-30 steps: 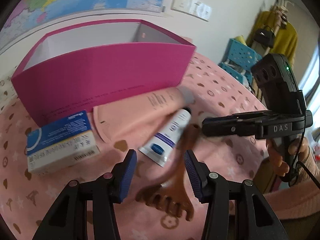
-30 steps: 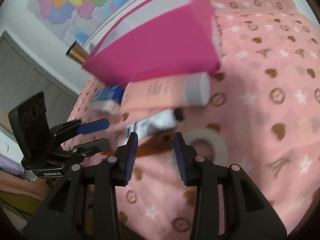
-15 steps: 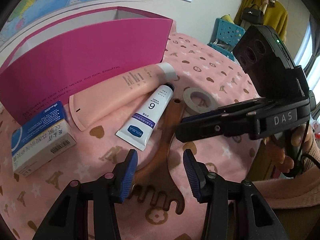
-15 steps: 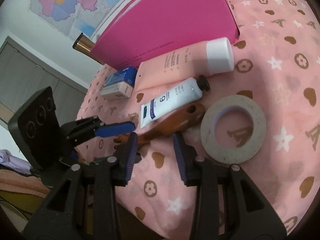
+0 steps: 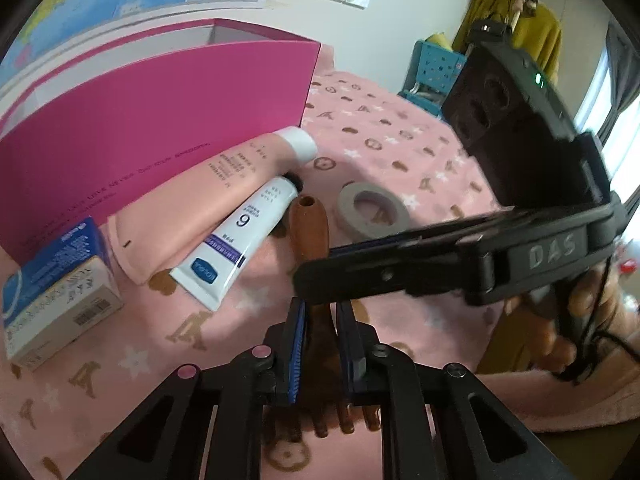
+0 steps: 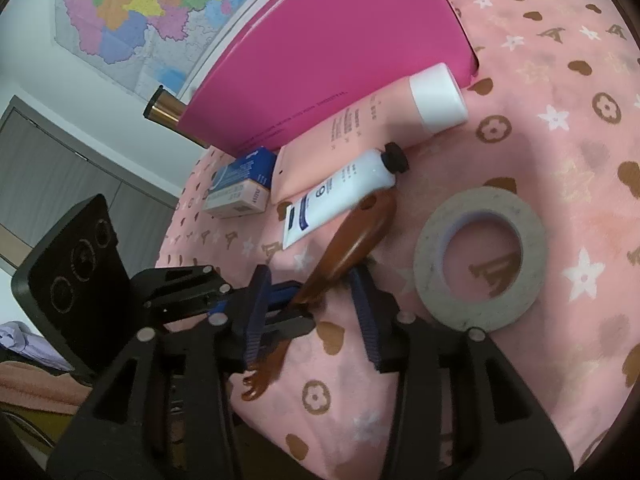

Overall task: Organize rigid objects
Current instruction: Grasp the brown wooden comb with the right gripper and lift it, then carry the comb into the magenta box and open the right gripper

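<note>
A brown wooden back scratcher point(image 5: 310, 224) lies on the pink cloth, its handle pointing toward the pink box point(image 5: 160, 128). My left gripper point(image 5: 322, 344) is shut on its neck, just above the claw end. In the right wrist view the scratcher point(image 6: 352, 236) runs between the fingers of my right gripper point(image 6: 310, 312); those jaws are opening and their pads stand clear of the wood. The left gripper point(image 6: 292, 304) shows there clamped on the scratcher. The right gripper point(image 5: 316, 274) crosses over the scratcher's middle and hides it.
A pink tube point(image 5: 224, 188) with a white cap and a small white tube point(image 5: 240, 236) lie before the box. A blue-and-white carton point(image 5: 56, 280) sits at left. A grey tape roll point(image 6: 480, 264) lies right of the scratcher. The cloth's edge is close behind both grippers.
My left gripper came down over the scratcher's neck and closed on it. The right gripper's jaws have widened a little around the handle.
</note>
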Available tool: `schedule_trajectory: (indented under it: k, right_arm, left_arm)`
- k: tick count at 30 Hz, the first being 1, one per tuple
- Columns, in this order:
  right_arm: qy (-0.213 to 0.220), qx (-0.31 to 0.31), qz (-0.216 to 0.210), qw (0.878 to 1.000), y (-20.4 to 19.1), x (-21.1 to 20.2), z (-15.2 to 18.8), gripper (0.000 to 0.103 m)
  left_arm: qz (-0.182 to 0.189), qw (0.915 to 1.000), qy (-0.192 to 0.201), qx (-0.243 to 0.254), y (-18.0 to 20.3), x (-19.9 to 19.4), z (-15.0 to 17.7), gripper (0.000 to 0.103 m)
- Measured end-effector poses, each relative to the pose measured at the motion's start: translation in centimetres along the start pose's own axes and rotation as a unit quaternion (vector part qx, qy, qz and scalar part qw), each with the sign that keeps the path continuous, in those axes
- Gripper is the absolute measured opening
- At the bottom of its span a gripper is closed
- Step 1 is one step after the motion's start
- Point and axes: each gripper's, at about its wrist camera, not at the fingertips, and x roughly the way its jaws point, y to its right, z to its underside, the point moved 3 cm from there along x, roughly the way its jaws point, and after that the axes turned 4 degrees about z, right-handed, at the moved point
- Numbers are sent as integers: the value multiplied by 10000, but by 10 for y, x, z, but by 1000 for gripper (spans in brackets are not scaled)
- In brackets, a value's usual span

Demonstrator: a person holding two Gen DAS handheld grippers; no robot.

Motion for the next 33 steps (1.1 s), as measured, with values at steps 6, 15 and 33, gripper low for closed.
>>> schedule_trajectory:
  k: [6,15,33]
  right_arm:
    - [29,101,-88,9999,1,2,-1,44]
    - [131,41,4,9999,4,2,-3,17]
    - [1141,-1105,-111,9872,-59,-64,-88,15]
  left_arm:
    - [334,9993,141,-8,5,-2,-2,15]
    - [434,9988,166,-142,-1,-4,-1,18]
    - [-132,9917,1250,280,-2,-58,-94,29]
